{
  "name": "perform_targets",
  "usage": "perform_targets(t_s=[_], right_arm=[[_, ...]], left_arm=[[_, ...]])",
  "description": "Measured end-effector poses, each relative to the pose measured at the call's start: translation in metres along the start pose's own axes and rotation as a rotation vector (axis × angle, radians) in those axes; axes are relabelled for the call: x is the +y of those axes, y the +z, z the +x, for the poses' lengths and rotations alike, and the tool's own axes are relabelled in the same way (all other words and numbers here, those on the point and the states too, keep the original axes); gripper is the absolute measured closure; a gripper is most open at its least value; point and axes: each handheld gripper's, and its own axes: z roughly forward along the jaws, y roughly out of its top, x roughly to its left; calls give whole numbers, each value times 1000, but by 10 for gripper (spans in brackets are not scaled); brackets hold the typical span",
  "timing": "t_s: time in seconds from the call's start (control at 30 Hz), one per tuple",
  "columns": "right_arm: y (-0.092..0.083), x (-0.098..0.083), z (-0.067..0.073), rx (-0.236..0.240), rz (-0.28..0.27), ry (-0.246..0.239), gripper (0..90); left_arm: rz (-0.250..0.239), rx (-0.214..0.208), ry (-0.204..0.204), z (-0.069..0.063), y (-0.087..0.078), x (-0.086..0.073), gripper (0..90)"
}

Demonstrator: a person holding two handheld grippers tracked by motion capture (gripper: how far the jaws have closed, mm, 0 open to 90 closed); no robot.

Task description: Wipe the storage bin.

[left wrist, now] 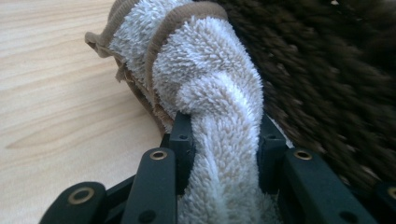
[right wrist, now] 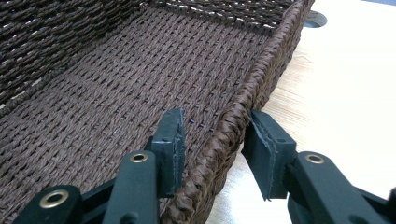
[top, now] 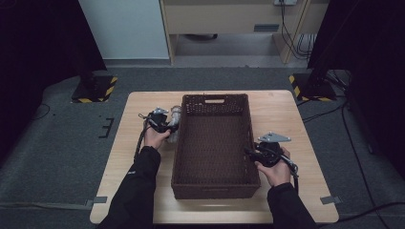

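A rolled white terry towel (top: 175,117) with a tan hem lies on the table against the left wall of a dark brown woven basket (top: 212,190). My left gripper (top: 170,126) is shut on it. In the left gripper view the towel (left wrist: 205,70) is pinched between the pads of the left gripper (left wrist: 224,135), with the basket wall (left wrist: 327,70) just to its right. My right gripper (top: 251,153) is at the basket's right side. In the right gripper view the right gripper (right wrist: 215,137) straddles the basket rim (right wrist: 264,70), one pad inside and one outside, both against the weave. Nothing lies in the basket.
The basket stands in the middle of a light wooden table (top: 282,114), with bare wood on either side and along the front edge. A round hole in the tabletop (right wrist: 315,18) shows beyond the basket's far corner. Two striped stand bases (top: 95,89) rest on the grey floor behind.
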Motion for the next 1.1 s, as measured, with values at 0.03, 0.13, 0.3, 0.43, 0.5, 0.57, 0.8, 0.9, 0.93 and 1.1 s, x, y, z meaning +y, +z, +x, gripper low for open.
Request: perform_targets(t_s=[0.03, 0.13, 0.3, 0.43, 0.5, 0.57, 0.8, 0.9, 0.93, 1.1], right_arm=[[0, 0, 0, 0, 0, 0, 584], [0, 0, 0, -3, 0, -1, 584], [0, 0, 1, -4, -1, -1, 586], [0, 0, 1, -4, 1, -2, 585], [0, 0, 1, -5, -1, 1, 586], [0, 0, 0, -3, -3, 1, 586], [0, 0, 0, -2, -6, 2, 585], [0, 0, 0, -3, -5, 2, 585], [0, 0, 0, -3, -5, 2, 585], [0, 0, 1, -3, -4, 2, 585]], left_arm=[[-4, -5, -3, -1, -5, 1, 660], [-63, -24, 12, -8, -25, 11, 662], [-97, -39, 90, -24, -59, 28, 661], [-82, -45, 98, -23, -57, 19, 662], [-60, -44, 95, -22, -50, 10, 662], [-26, -37, 92, -21, -41, 1, 662], [37, -36, 31, -14, -21, -23, 662], [18, -42, 34, -13, -27, -19, 663], [4, -50, 32, -14, -32, -15, 663], [-92, -90, 89, -25, -68, 14, 661]])
